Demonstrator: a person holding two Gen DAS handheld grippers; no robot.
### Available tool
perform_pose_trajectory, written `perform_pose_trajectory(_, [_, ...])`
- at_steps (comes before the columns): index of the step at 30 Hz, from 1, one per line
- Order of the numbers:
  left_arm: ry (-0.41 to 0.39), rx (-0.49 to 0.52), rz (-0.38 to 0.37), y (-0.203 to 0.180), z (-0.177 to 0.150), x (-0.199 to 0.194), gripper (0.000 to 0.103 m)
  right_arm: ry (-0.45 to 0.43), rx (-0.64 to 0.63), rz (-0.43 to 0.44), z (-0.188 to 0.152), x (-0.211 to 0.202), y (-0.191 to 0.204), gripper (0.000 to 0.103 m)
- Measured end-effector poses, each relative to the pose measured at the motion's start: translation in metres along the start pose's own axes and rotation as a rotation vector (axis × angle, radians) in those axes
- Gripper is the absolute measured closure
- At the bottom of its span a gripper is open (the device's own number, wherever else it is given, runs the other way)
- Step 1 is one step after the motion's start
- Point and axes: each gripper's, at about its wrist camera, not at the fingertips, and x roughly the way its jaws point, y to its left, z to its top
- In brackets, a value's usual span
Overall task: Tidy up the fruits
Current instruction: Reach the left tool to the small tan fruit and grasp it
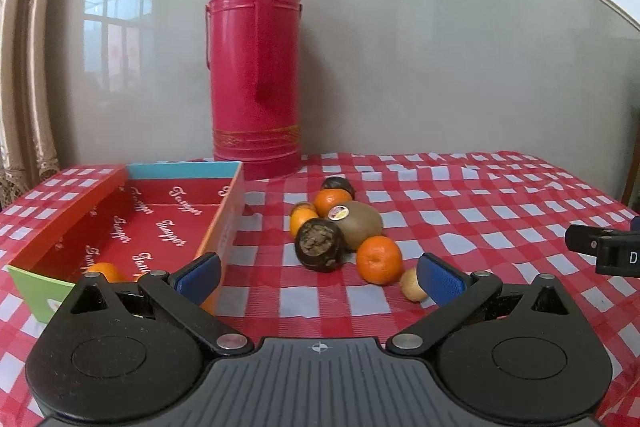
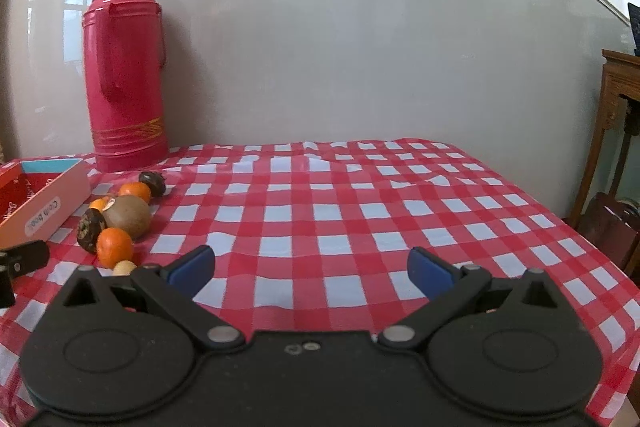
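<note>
Fruit cluster on the checked tablecloth (image 2: 360, 211), just right of the open red box (image 1: 160, 219): the kiwi (image 1: 359, 225) lies with its long axis sideways, stickered end toward the box. Left gripper (image 1: 318, 277) and right gripper (image 2: 312, 267) both spread, empty.

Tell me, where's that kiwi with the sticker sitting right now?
The kiwi lies on the checked tablecloth in the middle of the fruit pile, right of the red box and in front of the red thermos.

Checked table (image 1: 460, 203) w/ red thermos (image 1: 256, 67), box (image 1: 228, 223), fruit pile (image 1: 344, 227).
</note>
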Motion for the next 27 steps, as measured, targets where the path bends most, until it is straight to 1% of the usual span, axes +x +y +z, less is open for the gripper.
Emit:
perform_pose_trajectory(5, [0.035,0.028,-0.034,-0.02,-0.001,0.017,0.0,-0.001,0.01,-0.029,-0.003,-0.001,-0.01,0.006])
perform_pose_trajectory(10, [0.076,0.032,-0.057,-0.038,-0.003,0.037,0.001,0.01,0.023,-0.062,-0.007,0.001,-0.027,0.006])
perform_pose_trajectory(11, [0.082,0.033,-0.062,-0.041,-0.004,0.039,0.012,0.013,0.026,-0.069,-0.008,0.001,-0.03,0.006])
perform_pose_trajectory(13, [0.115,0.036,-0.068,-0.046,-0.005,0.047,0.025,0.018,0.037,-0.085,-0.01,0.003,-0.039,0.006])
perform_pose_trajectory(14, [0.14,0.03,-0.073,-0.048,-0.006,0.053,0.027,0.021,0.042,-0.092,-0.01,0.003,-0.043,0.006])
perform_pose_trajectory(15, [0.147,0.024,-0.075,-0.049,-0.007,0.056,0.028,0.025,0.049,-0.099,-0.012,0.005,-0.047,0.006])
perform_pose_trajectory(18, [0.145,0.031,-0.078,-0.055,-0.008,0.061,0.032,0.034,0.058,-0.119,-0.014,0.008,-0.055,0.006])
perform_pose_trajectory(20, [0.156,0.032,-0.083,-0.058,-0.007,0.064,0.043,0.037,0.061,-0.125,-0.015,0.009,-0.06,0.006])
perform_pose_trajectory(25, [0.17,0.015,-0.091,-0.058,-0.007,0.067,0.048,0.038,0.068,-0.137,-0.017,0.01,-0.068,0.006])
perform_pose_trajectory(26, [0.176,0.013,-0.09,-0.058,-0.007,0.068,0.054,0.037,0.069,-0.138,-0.017,0.009,-0.068,0.006])
perform_pose_trajectory(27, [0.178,0.008,-0.086,-0.058,-0.007,0.068,0.056,0.039,0.069,-0.14,-0.018,0.009,-0.068,0.006])
